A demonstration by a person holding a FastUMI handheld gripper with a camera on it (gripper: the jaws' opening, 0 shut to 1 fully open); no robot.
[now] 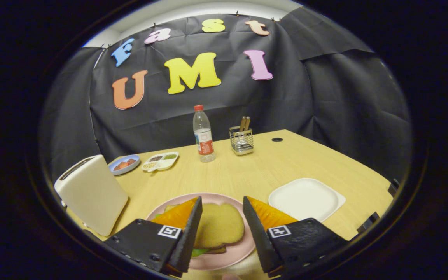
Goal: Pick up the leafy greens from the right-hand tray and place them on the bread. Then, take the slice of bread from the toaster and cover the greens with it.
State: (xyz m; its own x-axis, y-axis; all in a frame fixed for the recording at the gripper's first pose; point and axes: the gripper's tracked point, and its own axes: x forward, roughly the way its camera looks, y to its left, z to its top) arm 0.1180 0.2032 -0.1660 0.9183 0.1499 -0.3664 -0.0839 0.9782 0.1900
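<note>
We see the gripper [221,204] hanging over the pink plate [247,247] with its fingers spread wide and holding nothing. Between them lies the sandwich: the top slice of bread [220,224] rests on the greens [198,252], of which a green edge peeks out from under the slice on the near side, beside the left finger. A bit of a lower slice shows there too (we cannot tell how much of it lies beneath).

Off to the left of the plate stands the white toaster [91,194], its slot facing up. To the right of the plate, just beyond the right finger, sits the white square tray [305,198], bare on top.

Farther back on the wooden table [247,167] we find a small blue dish [124,164] with reddish pieces, a white divided dish [160,161] next to it, a water bottle [203,134] with a red cap, and a wire holder [242,140] with wooden handles sticking up.
</note>
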